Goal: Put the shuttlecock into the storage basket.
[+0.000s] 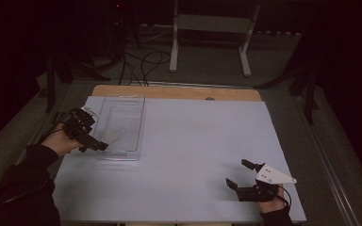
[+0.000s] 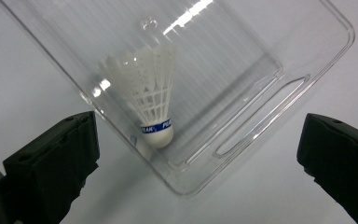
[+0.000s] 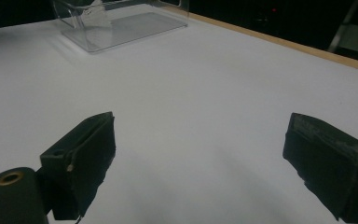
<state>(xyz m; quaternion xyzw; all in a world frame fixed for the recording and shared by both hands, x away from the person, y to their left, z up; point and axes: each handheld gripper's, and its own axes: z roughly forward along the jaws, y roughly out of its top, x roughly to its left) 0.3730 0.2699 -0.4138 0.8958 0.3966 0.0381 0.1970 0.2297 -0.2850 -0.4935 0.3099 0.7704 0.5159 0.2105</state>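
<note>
- clear plastic bin (image 2: 307, 56) sits at the left of the white table (image 1: 193, 155), open top up
- white shuttlecock (image 2: 151, 100) lies inside the bin by its near wall, cork end with blue band toward the left gripper
- left gripper (image 1: 95, 143) hovers at the bin's near left corner, jaws spread wide, nothing between the pads
- right gripper (image 1: 243, 175) rests low at the table's near right, well apart from the bin, jaws wide, empty

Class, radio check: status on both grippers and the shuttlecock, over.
Left gripper open above clear tray. Shuttlecock in tray, released. Right gripper open, idle over table. Nothing obstructing.
</note>
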